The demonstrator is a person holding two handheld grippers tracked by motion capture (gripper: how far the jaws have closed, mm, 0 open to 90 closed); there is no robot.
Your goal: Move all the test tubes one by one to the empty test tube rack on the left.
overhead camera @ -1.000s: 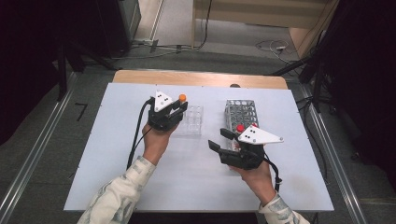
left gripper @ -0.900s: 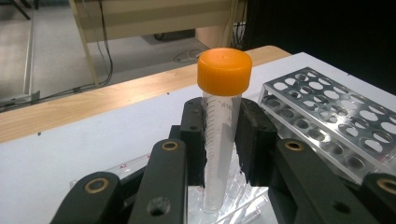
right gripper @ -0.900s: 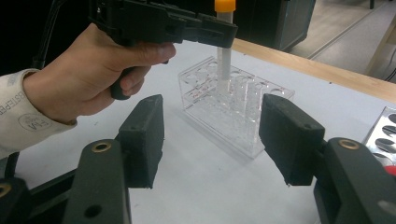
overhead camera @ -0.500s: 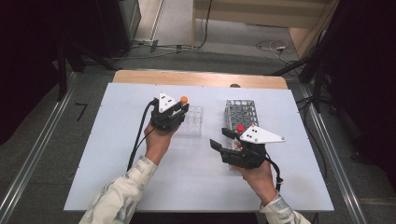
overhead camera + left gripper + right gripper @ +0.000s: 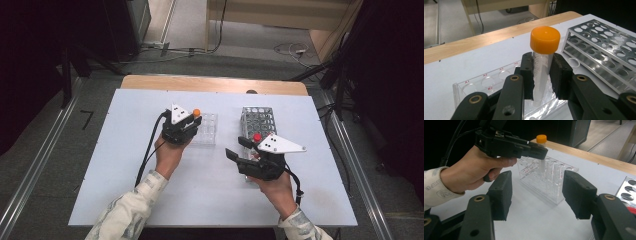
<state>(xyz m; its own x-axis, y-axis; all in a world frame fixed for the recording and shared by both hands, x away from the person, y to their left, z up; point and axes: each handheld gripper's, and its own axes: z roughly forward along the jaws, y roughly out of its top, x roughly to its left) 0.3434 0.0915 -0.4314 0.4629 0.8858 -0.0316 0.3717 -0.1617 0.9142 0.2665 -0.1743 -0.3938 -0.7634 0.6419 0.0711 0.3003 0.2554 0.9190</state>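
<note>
A white table [image 5: 125, 180] stands on a grey floor, with a wooden strip along its far edge. The left gripper [image 5: 192, 125] sits at the near left corner of a clear rack [image 5: 207, 129], jaws closed on a tube [image 5: 196, 113] with an orange cap that stands upright over the rack. To the right, well apart from the clear rack, a metal rack [image 5: 259, 120] with round holes lies lengthwise. The right gripper [image 5: 240, 148] hovers just in front of the metal rack, pointing left, its jaws apart with nothing between them. A red cap [image 5: 257, 137] shows just behind its grey plate. Both sleeves are pale and patterned.
</note>
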